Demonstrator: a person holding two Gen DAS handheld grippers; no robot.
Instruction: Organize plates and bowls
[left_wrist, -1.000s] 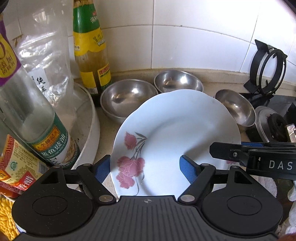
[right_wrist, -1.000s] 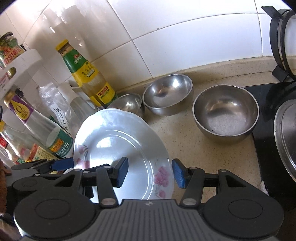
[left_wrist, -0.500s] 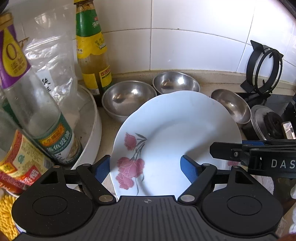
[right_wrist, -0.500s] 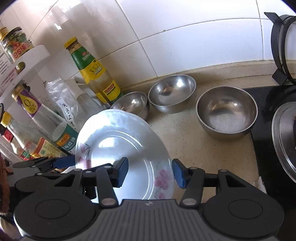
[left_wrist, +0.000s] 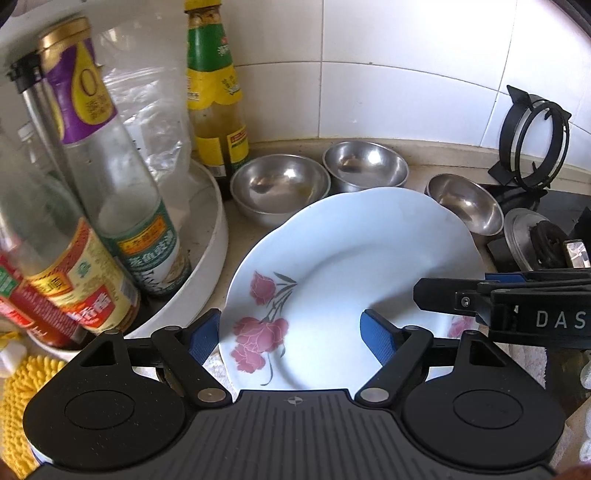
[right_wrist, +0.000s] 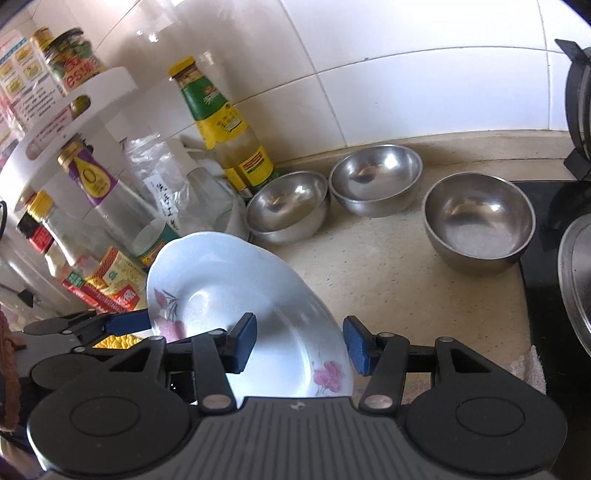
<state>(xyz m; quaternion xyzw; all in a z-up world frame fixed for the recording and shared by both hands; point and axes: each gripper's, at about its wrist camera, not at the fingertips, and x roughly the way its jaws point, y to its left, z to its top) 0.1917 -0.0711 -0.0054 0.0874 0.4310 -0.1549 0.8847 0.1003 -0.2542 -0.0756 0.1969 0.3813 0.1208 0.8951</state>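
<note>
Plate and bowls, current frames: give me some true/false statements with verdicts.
1. Steel bowls stand on the counter beyond the plate. True.
2. The plate is plain, with no pattern. False: it bears pink flowers.
3. A bowl sits on the plate. False: nothing lies on the plate.
4. A green-and-yellow-labelled bottle stands by the tiled wall. True.
5. Both tools are shut tight. False: the jaws of the left tool and the right tool stand apart, with the plate's rim between them.

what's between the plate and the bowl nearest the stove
Only bare counter lies between the plate and that bowl; the right wrist view shows it.
</note>
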